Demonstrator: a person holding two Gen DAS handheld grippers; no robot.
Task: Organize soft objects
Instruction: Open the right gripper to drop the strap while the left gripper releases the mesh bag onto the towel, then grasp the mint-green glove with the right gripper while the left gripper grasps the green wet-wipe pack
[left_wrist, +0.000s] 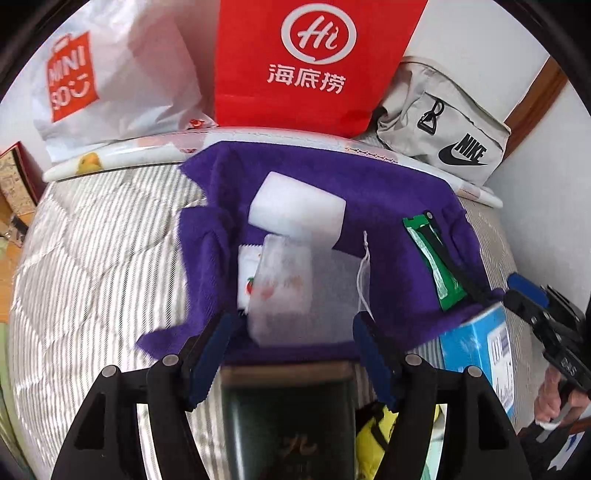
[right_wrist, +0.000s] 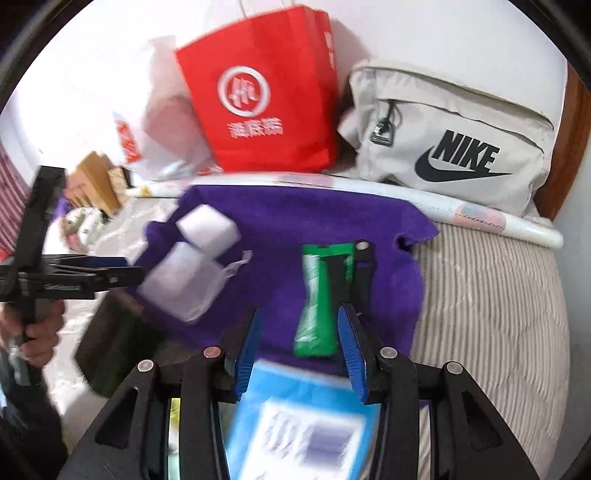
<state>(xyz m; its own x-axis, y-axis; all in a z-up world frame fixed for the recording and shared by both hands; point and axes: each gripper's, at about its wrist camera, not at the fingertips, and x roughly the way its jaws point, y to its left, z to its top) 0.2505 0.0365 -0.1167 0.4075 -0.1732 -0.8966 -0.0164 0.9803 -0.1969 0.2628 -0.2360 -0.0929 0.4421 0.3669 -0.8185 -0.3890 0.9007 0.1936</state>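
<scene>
A purple towel (left_wrist: 373, 206) lies spread on a striped bed cover; it also shows in the right wrist view (right_wrist: 295, 218). On it sit a white foam block (left_wrist: 297, 212) (right_wrist: 208, 229), a translucent drawstring pouch (left_wrist: 284, 291) (right_wrist: 177, 280) and a green packet (left_wrist: 436, 266) (right_wrist: 317, 299) with a black strip. My left gripper (left_wrist: 295, 332) is open just short of the pouch, touching nothing. My right gripper (right_wrist: 301, 332) is open, its fingers either side of the green packet's near end, above a blue box (right_wrist: 295, 417).
A red bag (left_wrist: 317, 62), a white Miniso bag (left_wrist: 107, 81) and a grey Nike pouch (left_wrist: 443, 122) stand at the back against the wall. A dark green box (left_wrist: 288, 417) and the blue box (left_wrist: 480, 347) lie at the towel's near edge. A yellow item (left_wrist: 376, 439) lies low.
</scene>
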